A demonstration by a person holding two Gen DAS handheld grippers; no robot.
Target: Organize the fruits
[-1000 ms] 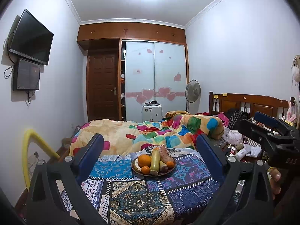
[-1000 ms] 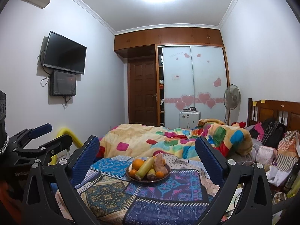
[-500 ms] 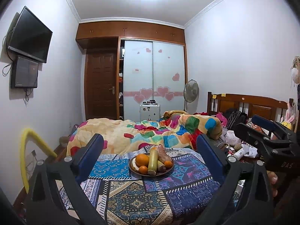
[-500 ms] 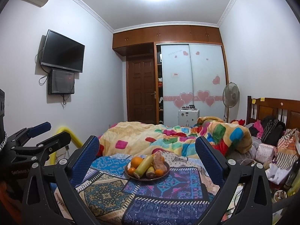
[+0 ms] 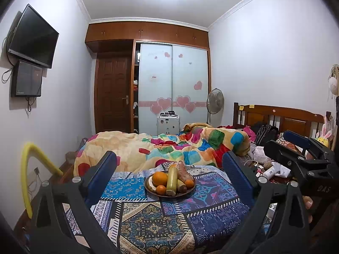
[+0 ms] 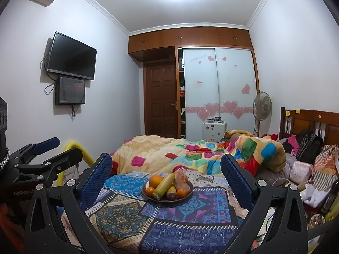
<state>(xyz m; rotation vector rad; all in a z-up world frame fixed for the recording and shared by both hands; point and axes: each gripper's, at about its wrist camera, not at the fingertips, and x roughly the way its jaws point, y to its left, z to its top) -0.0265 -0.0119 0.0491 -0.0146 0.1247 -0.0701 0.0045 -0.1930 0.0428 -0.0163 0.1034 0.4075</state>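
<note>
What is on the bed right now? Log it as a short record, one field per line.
surface: patterned blanket
container: brown plate resting on the blanket
contents: large orange, upright yellow corn cob, sweet potato, smaller oranges
left gripper: jaws wide open, empty, short of the plate
right gripper: jaws wide open, empty
behind: colourful quilt
</note>
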